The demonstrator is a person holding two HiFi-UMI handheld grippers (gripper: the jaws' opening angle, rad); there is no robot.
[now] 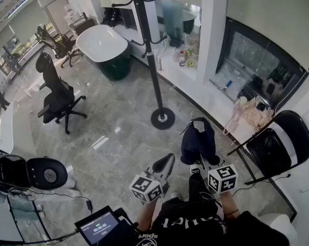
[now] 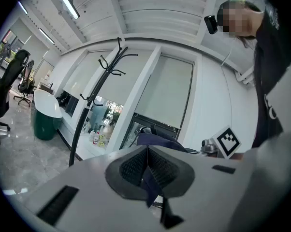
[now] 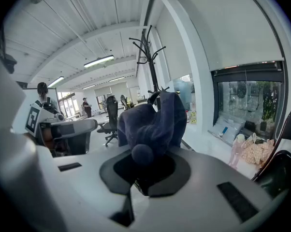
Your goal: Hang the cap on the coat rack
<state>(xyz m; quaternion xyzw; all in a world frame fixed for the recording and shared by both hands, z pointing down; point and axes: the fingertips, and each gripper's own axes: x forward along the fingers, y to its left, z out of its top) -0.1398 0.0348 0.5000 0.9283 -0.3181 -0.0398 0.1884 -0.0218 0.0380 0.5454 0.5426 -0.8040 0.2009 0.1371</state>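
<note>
Navy cap (image 1: pixel 198 143); black coat rack (image 1: pixel 154 76); grey marbled floor (image 1: pixel 123 101).

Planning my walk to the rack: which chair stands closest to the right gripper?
The black folding chair on the right; the wheeled office chairs stand far off to the left.

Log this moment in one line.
cap: not hung | left hand-held gripper: shut on cap | right hand-held gripper: shut on cap | rack: ahead

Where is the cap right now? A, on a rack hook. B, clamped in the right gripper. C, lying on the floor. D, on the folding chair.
B: in its own view the right gripper has its jaws shut on the cap, and the rack stands apart across the floor.
</note>
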